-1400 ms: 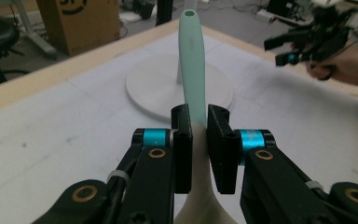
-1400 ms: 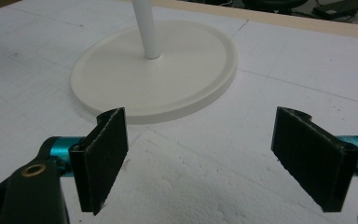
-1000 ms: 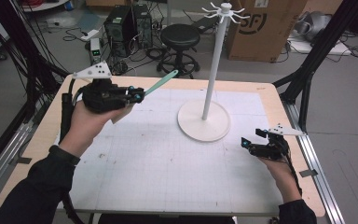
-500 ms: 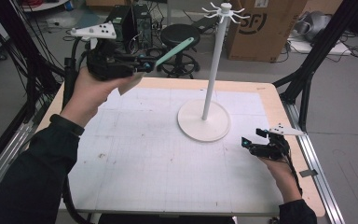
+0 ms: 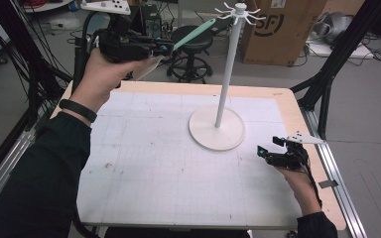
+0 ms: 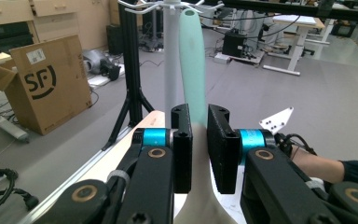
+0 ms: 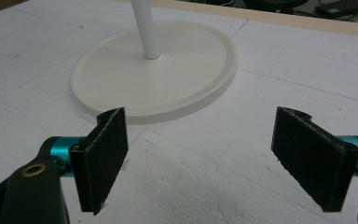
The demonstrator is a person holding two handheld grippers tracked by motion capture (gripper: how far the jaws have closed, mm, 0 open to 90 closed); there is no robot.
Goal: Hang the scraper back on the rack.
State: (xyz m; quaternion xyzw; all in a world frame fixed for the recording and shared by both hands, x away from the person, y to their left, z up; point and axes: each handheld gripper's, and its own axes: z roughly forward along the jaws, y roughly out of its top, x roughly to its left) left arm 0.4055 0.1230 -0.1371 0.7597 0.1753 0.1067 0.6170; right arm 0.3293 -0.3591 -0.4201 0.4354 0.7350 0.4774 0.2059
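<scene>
Left tool [image 6: 199,149] pinches a green-handled spatula [image 6: 192,60]; right tool [image 7: 214,158] spread; box [image 6: 46,88] reads "SF".

Background: brown cardboard box [image 5: 282,30] (printed "SF") on the grey floor beyond the table's far edge; black round stool [image 5: 192,39] left of it; black cables [image 5: 10,54] hanging at far left.

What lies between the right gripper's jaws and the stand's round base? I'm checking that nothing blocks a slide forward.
Nothing: in the right gripper view, bare white table surface runs from the open right gripper to the stand's base.
</scene>
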